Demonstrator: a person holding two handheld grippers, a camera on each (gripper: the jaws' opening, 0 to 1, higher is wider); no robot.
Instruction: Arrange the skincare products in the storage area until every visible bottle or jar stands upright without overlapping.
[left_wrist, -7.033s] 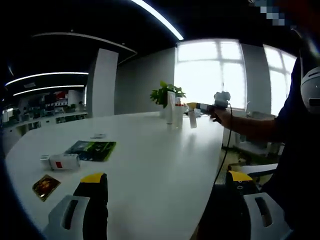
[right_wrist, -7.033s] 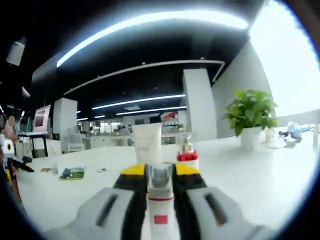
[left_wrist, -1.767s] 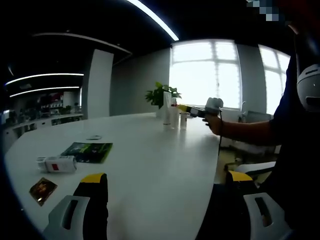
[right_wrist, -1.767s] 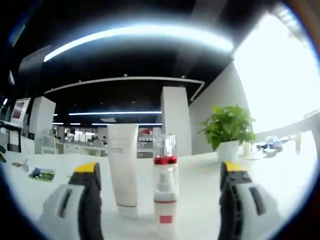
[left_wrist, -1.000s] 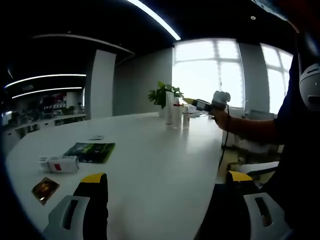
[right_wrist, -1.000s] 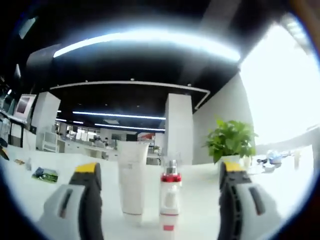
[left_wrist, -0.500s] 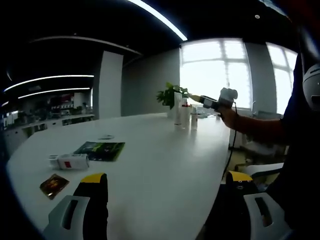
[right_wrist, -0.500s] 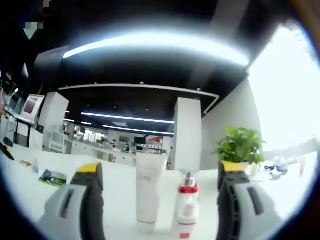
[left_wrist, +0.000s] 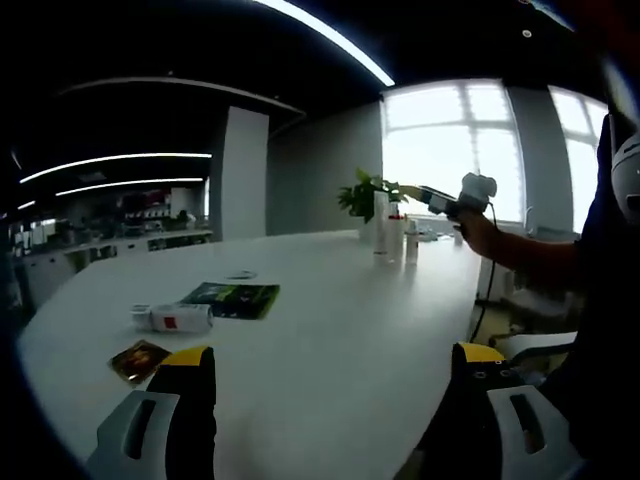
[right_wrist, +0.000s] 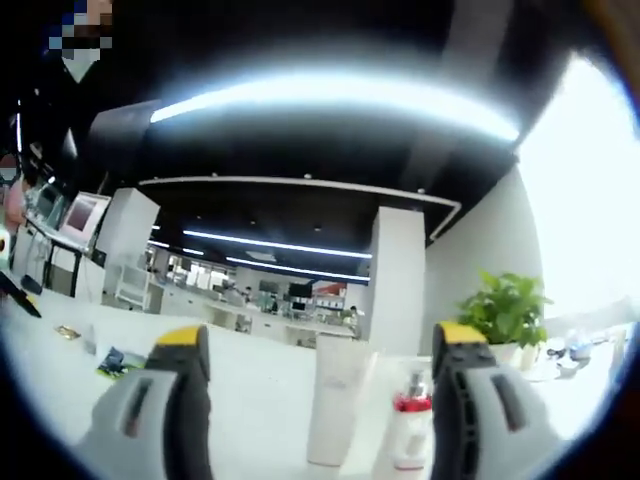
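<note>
Partly done, I judge: a tall white tube (right_wrist: 338, 400) and a red-collared pump bottle (right_wrist: 410, 432) stand upright on the white counter (left_wrist: 330, 340), one white bottle (left_wrist: 172, 317) lies sideways, both tools (left_wrist: 330, 420) (right_wrist: 315, 410) gape empty.

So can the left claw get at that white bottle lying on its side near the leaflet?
Probably yes. The left claw is open and holding nothing, and the lying white bottle sits on bare table ahead to its left, beside the leaflet, with nothing between them.
</note>
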